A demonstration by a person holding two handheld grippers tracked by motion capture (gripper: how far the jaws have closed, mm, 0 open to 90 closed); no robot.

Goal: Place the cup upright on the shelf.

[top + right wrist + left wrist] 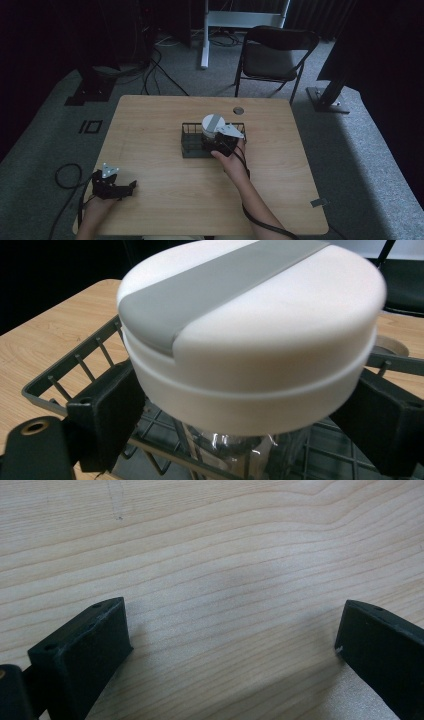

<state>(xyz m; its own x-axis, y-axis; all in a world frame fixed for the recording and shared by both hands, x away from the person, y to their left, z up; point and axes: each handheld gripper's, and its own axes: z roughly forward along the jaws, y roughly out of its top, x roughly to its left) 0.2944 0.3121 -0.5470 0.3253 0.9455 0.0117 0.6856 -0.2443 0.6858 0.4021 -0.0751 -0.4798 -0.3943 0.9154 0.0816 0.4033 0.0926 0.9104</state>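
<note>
Risk of slip: grip taken on clear body just under the wide white lid (250, 335); smooth, rounded wall, so bottle could pivot or slide down out of the pads if squeeze eases during a lift.
Risk of snag: bottle base down among the wires of the rack (192, 142); a tilted pull could catch the rack and drag or tip it along.
Risk of lid: top-heavy look with that broad cap; sideways swing likely to rock the load.
Bottle (212, 127): upright inside the rack, at its right end, lid with grey band standing above the rim.
Right tongs (240, 405): clamped on the bottle, one pad (107, 405) each side, just below the lid; seen from above at the rack's right end (220, 142).
Left tongs (232, 650): spread wide, nothing between, only bare wood grain beneath; well apart from the rack, toward the near left corner of the tabletop (280, 170), seen from above at (112, 186).
Rack: near the middle of the tabletop, slightly toward the far edge.
Judgement on next move: straight vertical lift safest, firm squeeze kept.
</note>
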